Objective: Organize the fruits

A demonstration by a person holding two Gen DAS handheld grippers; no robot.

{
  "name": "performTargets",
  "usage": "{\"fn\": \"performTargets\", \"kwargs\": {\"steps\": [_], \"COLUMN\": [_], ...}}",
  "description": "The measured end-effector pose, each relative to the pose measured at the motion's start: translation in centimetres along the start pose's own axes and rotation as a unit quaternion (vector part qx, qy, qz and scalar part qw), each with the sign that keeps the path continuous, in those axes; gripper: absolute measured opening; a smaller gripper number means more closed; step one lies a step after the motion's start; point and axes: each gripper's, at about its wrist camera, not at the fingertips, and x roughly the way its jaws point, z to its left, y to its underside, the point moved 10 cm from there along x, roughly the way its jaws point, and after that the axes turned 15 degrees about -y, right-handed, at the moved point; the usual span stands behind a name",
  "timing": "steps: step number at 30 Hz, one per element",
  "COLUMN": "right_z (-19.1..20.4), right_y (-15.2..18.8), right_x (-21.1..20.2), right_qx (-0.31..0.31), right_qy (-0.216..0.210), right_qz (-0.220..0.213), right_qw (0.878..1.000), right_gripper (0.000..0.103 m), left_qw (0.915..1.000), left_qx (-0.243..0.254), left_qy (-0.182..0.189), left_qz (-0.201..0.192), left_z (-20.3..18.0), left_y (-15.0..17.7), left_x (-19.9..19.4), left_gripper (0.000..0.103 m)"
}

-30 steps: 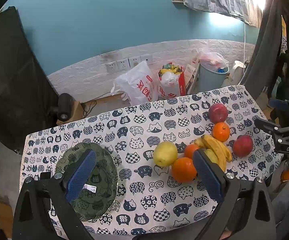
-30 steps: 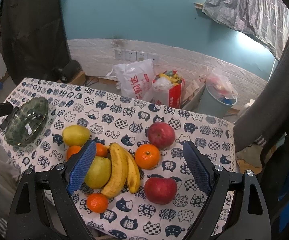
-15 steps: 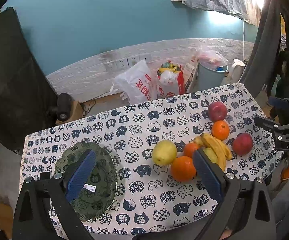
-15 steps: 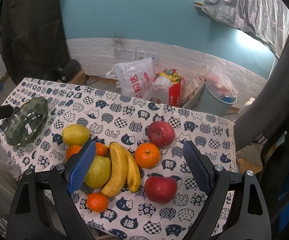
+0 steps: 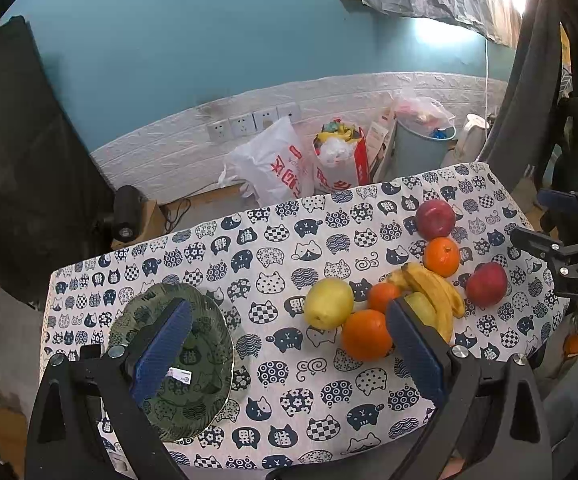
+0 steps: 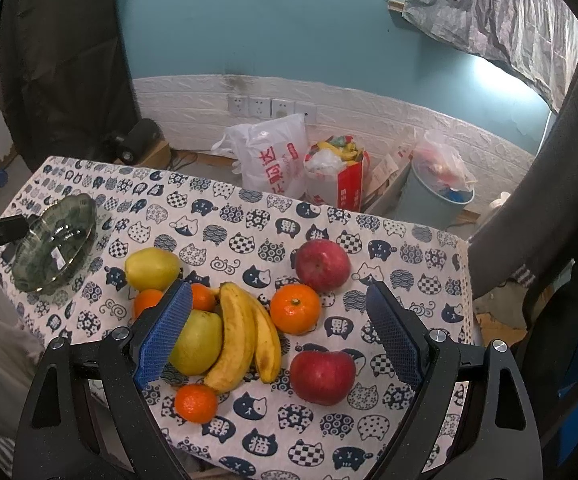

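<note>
item: fruit cluster, loose on a table with a cat-print cloth, none yet in the green glass bowl.

contents: bananas, long axis running away from the camera and tilted slightly left in the right wrist view; green pear touching their left side; yellow pear farther left; near apple and far apple, both red; large mandarin between the apples, just beside the bananas; small oranges around the pears.

right gripper: fingers spread wide, holding nothing, hovering above the table; bananas, mandarin and near apple lie between and just ahead of its pads.

left gripper: fingers spread wide, empty; the bowl sits under its left pad, the fruit off toward its right pad.

judgement: the right gripper is the nearer to the fruit, the left to the bowl; the bowl lies well apart to the left of the cluster, so any fruit picked must travel leftward.
</note>
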Motion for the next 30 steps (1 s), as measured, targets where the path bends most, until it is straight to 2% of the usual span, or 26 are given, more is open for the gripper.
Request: {"fn": "performTargets", "kwargs": {"steps": [17, 27, 30], "right_z": [0.5, -1.2, -2.5], "right_y": [-0.5, 0.3, 1.2], "right_x": [-0.3, 0.7, 1.6], "right_qx": [-0.002, 0.016, 0.039], "right_qy": [-0.004, 0.006, 0.008], "right_qz": [-0.008, 0.014, 0.034], "right_qw": [1.000, 1.000, 0.999], "right_gripper": [0.088, 0.088, 0.088], "left_qw": [1.0000, 0.9994, 0.9990], "left_qx": [0.005, 0.022, 0.022], "left_qy": [-0.001, 0.000, 0.006], "left_qz": [0.003, 0.026, 0.037], "left_z": [0.0, -0.6, -0.9], "left_y": [0.4, 0.0, -0.1], "left_x": [0.6, 2.2, 3.0], "left_gripper": [0.098, 0.098, 0.098]}}
